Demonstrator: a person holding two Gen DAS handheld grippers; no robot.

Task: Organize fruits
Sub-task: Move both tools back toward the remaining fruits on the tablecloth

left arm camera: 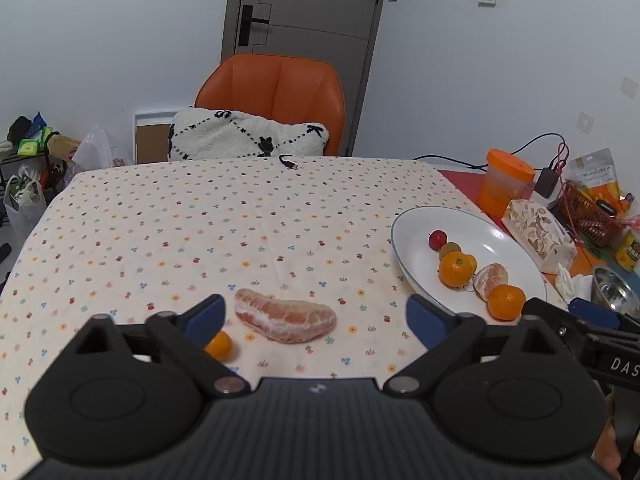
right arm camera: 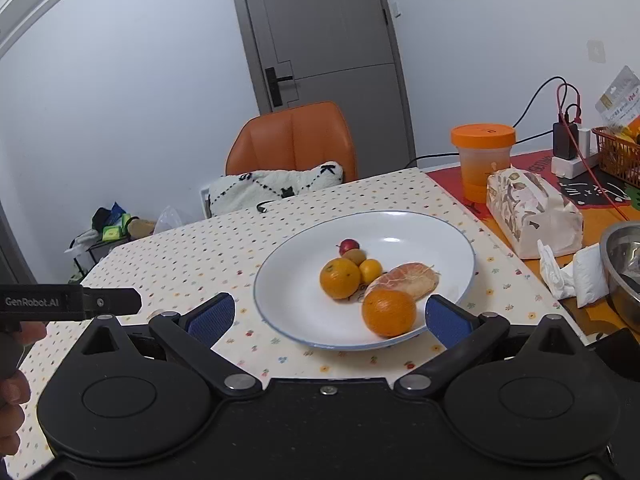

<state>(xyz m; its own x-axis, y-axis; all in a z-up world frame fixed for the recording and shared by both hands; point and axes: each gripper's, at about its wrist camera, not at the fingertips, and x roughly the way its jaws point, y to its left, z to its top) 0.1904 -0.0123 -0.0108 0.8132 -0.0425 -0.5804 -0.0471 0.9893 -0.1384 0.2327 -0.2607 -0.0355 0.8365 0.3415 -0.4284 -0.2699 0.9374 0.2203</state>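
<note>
Left gripper (left arm camera: pixel 314 314) is spread wide and empty, hovering low over the tablecloth (left arm camera: pixel 160 232). The peeled pomelo wedge (left arm camera: pixel 285 320) lies on the cloth straight ahead, between the two blue pads and touching neither. A small kumquat (left arm camera: pixel 219 345) sits just beside the left-hand pad, partly hidden under that finger. The white plate (left arm camera: pixel 412 240) is ahead and off to the right.

Right gripper (right arm camera: pixel 326 314) is also spread and empty, parked at the plate's near rim with the near orange (right arm camera: pixel 389 313) between its pads, no contact.

Step in hand looks like picking up the wedge. To do it well: drop straight down, centre the wedge, and close gently across its narrow width, since the peeled flesh probably squashes or tears. Keep the left-hand pad clear of the kumquat so it doesn't roll off. Then carry right to bare plate.

Counts on the plate:
- 2 oranges
- 1 peeled segment (right arm camera: pixel 408 278)
- 1 small yellow fruit (right arm camera: pixel 370 271)
- 1 greenish-brown fruit (right arm camera: pixel 355 256)
- 1 small red fruit (right arm camera: pixel 349 245)

Counts on the cloth:
- 1 wedge
- 1 kumquat
</note>
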